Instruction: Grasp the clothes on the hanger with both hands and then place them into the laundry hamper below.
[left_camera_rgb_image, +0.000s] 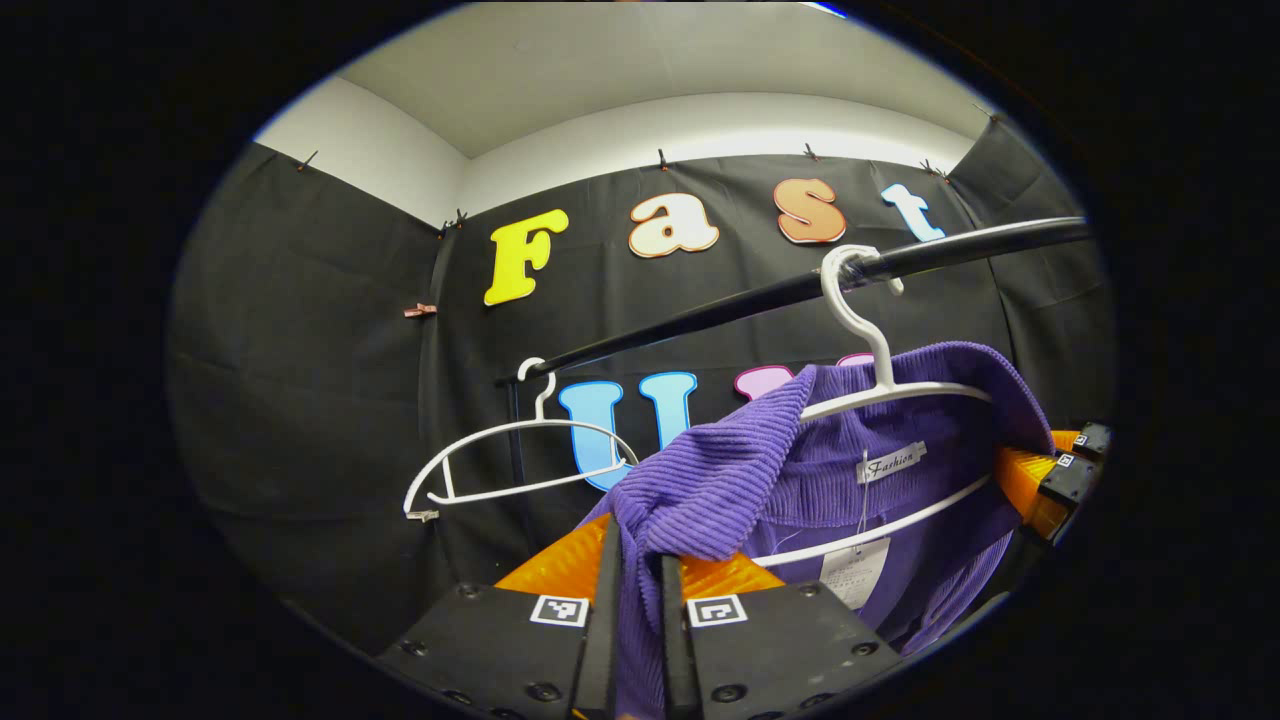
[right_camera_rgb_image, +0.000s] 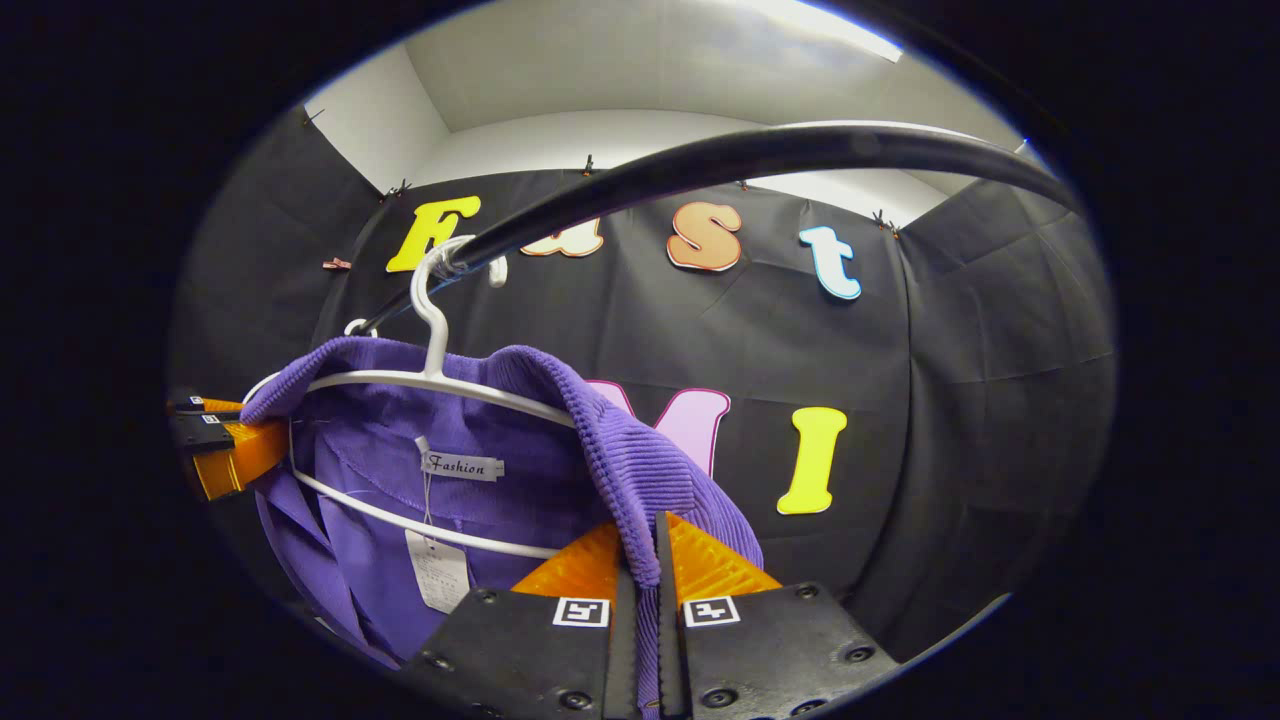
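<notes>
Black cloth booth under a white ceiling

Black cloth (left_camera_rgb_image: 300, 400) hangs on the walls, pinned up with small clips (left_camera_rgb_image: 420, 310) along the top, with the plain white wall (left_camera_rgb_image: 700, 125) showing above it and a bright ceiling light (right_camera_rgb_image: 840, 30) off to one side. A black rail (right_camera_rgb_image: 720, 160) runs across.

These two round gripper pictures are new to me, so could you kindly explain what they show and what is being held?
Each picture comes from a camera riding on a hand-held two-finger gripper, looking forward along its fingers. In the left gripper view, the left gripper is shut on one shoulder of a purple ribbed garment; the other gripper shows at the far right edge. In the right gripper view, the right gripper pinches the opposite shoulder. The garment hangs on a white hanger hooked over a black rail. A second, empty hanger hangs further along the rail. The garment is not yet off its hanger.
</notes>
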